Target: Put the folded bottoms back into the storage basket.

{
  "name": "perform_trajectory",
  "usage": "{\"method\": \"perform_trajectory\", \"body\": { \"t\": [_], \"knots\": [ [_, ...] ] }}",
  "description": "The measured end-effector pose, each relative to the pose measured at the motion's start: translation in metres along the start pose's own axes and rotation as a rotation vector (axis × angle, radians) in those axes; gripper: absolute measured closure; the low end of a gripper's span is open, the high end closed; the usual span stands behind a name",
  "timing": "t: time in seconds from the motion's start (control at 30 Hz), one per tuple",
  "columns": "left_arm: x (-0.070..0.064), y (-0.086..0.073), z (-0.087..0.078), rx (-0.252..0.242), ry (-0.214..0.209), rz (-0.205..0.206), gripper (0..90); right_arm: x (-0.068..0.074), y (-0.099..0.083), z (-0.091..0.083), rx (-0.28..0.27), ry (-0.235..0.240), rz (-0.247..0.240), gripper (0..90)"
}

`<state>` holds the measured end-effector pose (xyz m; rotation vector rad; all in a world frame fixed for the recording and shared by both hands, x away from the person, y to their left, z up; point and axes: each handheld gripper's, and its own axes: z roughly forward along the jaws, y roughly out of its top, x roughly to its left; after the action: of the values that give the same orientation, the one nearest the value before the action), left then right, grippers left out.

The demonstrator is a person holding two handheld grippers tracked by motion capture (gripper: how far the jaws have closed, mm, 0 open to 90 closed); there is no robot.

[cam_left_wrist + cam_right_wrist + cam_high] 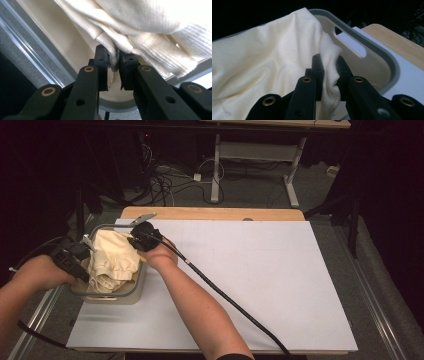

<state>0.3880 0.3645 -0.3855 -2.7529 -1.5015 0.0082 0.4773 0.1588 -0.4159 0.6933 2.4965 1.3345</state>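
Left gripper (113, 63) pinches a ribbed fold of the cream cloth (114, 260); right gripper (329, 67) clamps a smooth fold. The cloth sits in the basket (131, 292) at the table's (260, 285) left edge; the right gripper view alone reveals a handle slot (349, 41).

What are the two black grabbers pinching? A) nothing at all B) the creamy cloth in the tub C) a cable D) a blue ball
B: the left gripper and the right gripper each have a fold of the cream cloth squeezed between their jaws, over the beige tub.
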Motion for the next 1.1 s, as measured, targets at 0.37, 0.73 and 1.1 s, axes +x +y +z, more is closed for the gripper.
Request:
{"method": "perform_trajectory", "body": {
  "t": [0.37,0.73,1.1],
  "knots": [
    [0.005,0.005,0.007,-0.039,0.007,-0.034,65.1,-0.009,0.006,0.017,0.006,-0.012,0.007,66.5],
    [-0.001,0.006,-0.012,-0.086,0.018,-0.035,35.5,-0.022,-0.002,-0.011,-0.031,0.024,0.035,15.9],
    [-0.023,0.022,-0.017,-0.079,0.03,0.009,19.1,-0.022,-0.03,-0.057,-0.052,0.012,0.017,0.6]
  ]
}}
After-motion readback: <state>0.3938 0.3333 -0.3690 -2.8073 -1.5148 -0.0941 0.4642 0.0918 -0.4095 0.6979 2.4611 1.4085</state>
